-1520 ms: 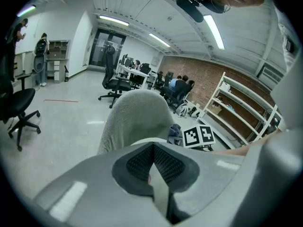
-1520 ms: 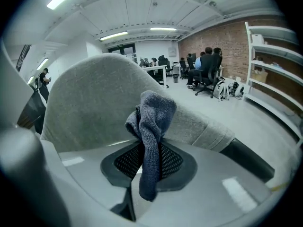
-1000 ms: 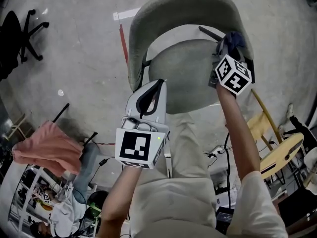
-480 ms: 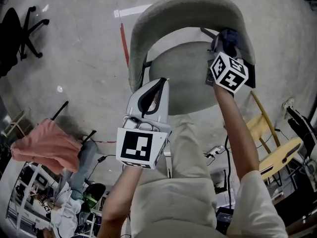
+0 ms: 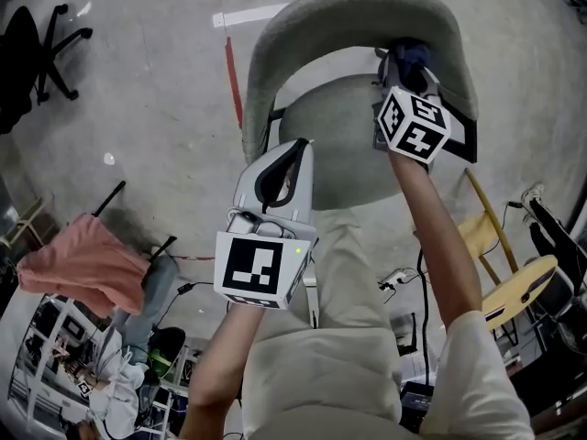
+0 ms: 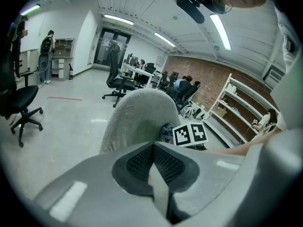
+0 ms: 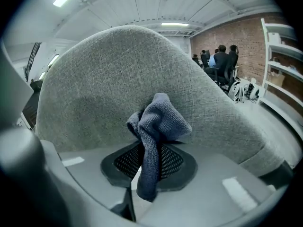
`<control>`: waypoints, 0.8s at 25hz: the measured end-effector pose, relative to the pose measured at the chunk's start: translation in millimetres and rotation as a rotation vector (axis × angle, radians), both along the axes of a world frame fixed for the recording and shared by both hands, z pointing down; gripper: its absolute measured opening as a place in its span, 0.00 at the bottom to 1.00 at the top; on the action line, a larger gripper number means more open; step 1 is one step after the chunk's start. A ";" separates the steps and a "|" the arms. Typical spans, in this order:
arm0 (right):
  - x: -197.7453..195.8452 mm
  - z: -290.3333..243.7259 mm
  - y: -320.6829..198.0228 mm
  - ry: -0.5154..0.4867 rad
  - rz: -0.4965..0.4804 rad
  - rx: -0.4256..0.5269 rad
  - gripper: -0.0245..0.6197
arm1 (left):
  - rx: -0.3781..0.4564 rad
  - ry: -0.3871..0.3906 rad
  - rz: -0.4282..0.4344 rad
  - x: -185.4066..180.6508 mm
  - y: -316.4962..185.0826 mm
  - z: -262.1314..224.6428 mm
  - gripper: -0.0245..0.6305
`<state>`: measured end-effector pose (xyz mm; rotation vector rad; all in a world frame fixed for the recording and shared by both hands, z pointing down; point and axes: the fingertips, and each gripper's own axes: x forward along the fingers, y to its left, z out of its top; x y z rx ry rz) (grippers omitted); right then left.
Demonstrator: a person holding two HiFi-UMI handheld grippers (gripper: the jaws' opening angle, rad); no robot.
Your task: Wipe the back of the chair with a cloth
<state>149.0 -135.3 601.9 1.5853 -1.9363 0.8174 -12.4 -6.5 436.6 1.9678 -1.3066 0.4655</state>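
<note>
two grippers: the right gripper [image 5: 402,62], at one o'clock, has jaws clamped on a blue cloth [image 7: 158,122] by the grey chair back [image 5: 353,12]; left gripper [image 5: 295,149], centre, jaws together.

Grey-green flecked chair [image 5: 353,16]; dusky blue cloth [image 7: 158,122]; black mesh pads [image 7: 125,162]; black-and-white square-patterned cubes [image 5: 254,271]; pale grey floor [image 5: 156,81] with red line [image 5: 232,76]; salmon-pink fabric [image 5: 83,264]

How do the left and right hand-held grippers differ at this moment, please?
The right hand-held gripper is shut on a blue-grey cloth; the left hand-held gripper is shut on nothing. The right one is close to the inner face of the chair back; the left one is held farther off, nearer the person. Both point toward the chair.
</note>
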 end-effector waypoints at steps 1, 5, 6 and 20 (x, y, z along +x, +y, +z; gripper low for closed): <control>-2.5 -0.1 0.7 -0.003 -0.005 0.002 0.16 | -0.001 0.000 -0.003 -1.1 1.1 -0.3 0.04; -18.8 -1.3 3.6 -0.010 -0.061 0.012 0.16 | -0.005 -0.003 -0.012 -3.9 7.0 0.6 0.04; -24.4 -2.0 4.0 -0.011 -0.080 0.015 0.16 | -0.004 -0.004 -0.015 -4.7 8.4 0.7 0.04; -97.3 -4.7 12.0 -0.037 -0.250 0.017 0.16 | -0.018 -0.008 -0.045 -26.7 18.8 2.2 0.04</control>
